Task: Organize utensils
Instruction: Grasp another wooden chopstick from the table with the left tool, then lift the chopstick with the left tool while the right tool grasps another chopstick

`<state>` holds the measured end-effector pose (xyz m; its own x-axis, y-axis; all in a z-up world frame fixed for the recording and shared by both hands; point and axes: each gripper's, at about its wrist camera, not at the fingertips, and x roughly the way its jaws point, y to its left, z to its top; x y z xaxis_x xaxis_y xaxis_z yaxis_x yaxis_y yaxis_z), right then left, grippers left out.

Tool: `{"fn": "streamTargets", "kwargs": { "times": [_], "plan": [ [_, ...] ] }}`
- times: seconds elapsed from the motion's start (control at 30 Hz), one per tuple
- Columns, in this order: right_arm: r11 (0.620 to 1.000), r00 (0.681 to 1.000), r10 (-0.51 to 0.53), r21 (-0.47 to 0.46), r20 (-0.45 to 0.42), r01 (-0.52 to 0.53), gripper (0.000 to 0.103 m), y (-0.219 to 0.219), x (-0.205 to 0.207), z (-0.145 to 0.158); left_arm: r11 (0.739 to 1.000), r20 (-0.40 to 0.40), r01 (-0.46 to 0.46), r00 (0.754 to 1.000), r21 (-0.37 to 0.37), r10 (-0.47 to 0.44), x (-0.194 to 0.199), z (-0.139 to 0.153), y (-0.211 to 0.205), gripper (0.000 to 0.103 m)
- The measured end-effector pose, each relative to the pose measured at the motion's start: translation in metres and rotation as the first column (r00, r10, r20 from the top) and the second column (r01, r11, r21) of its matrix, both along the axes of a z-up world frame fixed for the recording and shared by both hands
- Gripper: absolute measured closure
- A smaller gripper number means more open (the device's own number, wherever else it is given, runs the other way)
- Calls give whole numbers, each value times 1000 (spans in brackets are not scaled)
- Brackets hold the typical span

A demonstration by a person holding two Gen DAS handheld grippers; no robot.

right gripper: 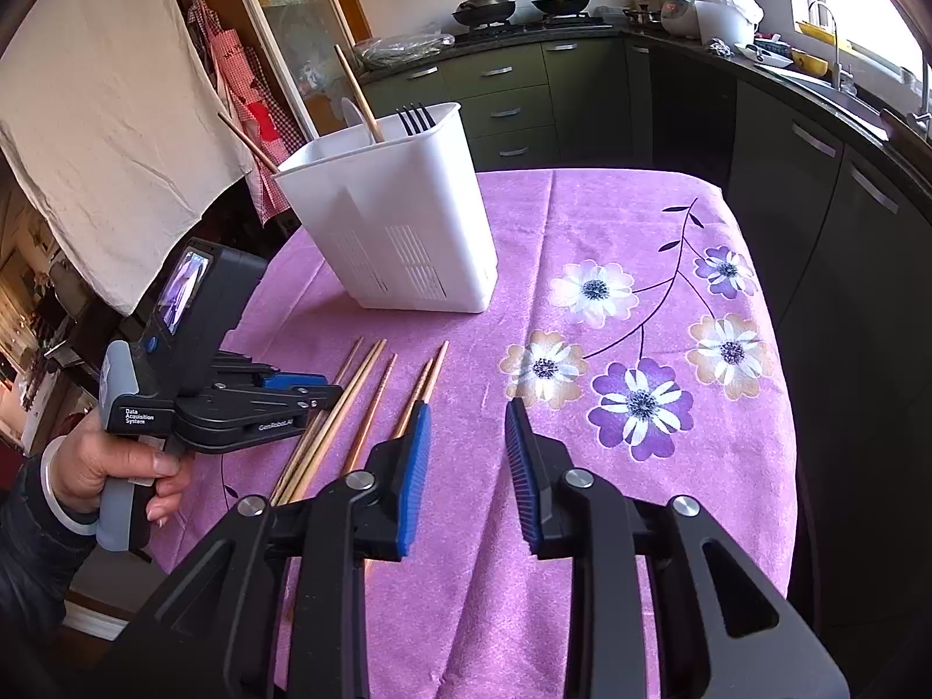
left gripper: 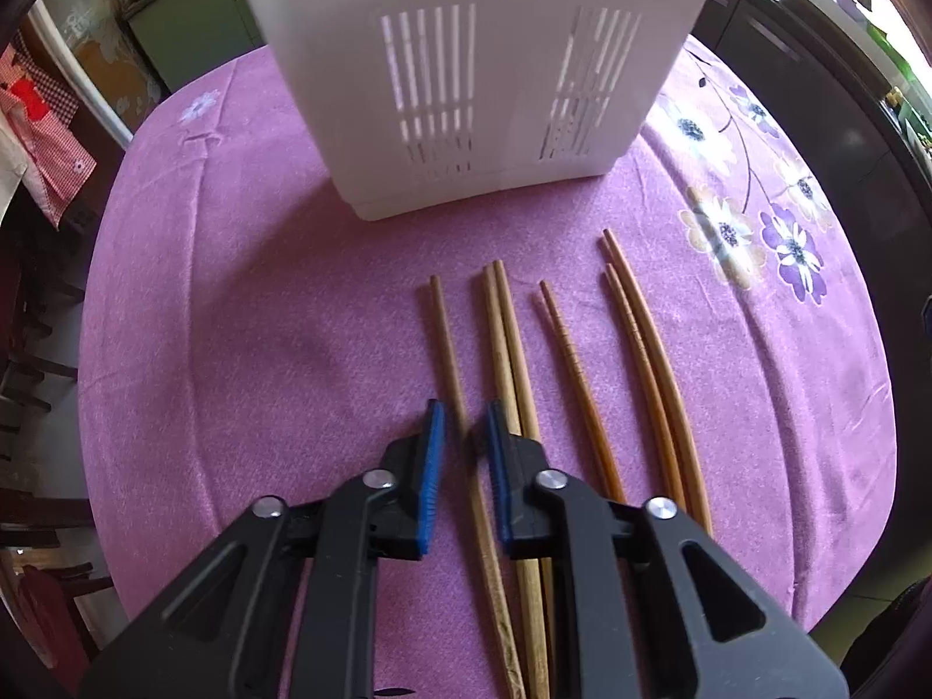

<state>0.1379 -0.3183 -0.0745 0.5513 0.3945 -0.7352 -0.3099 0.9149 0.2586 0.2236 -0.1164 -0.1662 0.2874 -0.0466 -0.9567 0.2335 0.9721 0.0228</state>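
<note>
Straddling the leftmost chopstick [left gripper: 451, 361], the left gripper [left gripper: 464, 428] has its blue-padded jaws apart, one pad on each side of the stick; whether either pad touches it cannot be told. From the right wrist view this same gripper [right gripper: 326, 387] sits at 9 o'clock, low over the sticks, held in the person's left hand [right gripper: 110, 466].

The right gripper [right gripper: 466, 425] hangs above the purple floral cloth [right gripper: 582, 221] with jaws apart, nothing between them.

Remaining chopsticks [left gripper: 582, 384] lie on the tabletop roughly parallel, tips toward 12 o'clock: a touching pair just right of the straddled stick, a single darker one, then another pair at the 3 o'clock side.

Beyond the tips, at 12 o'clock in the left wrist view, stands the white slotted utensil holder [left gripper: 483, 76], upright on the cloth. The right wrist view puts it at 11 o'clock; it contains a dark fork [right gripper: 413, 116], tines up, and two leaning chopsticks [right gripper: 358, 96].

Behind: green cabinets [right gripper: 512, 93], with woks on the stove above them.
</note>
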Motion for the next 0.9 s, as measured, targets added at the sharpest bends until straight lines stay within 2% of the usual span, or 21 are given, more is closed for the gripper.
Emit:
{"fn": "streamTargets", "kwargs": {
  "times": [0.17,0.3,0.57,0.77,0.9],
  "plan": [
    [1000,1000,8,-7,-5,-8,75,4,1,-1,1000,0,8,1000,11,-8,4,1,-6,97],
    [1000,1000,14,-12,-13,-14,75,8,5,-3,1000,18,-15,1000,-12,15,4,8,6,97],
    [999,999,29,-23,-39,-30,75,20,16,-8,996,173,-40,983,-82,54,-13,66,37,97],
    [998,997,40,-39,-60,-43,75,32,26,-12,990,302,-42,950,-133,81,-39,114,60,98],
    [997,993,47,-61,-112,-54,75,44,41,-26,989,355,-40,931,-144,90,-55,130,71,98]
  ]
}}
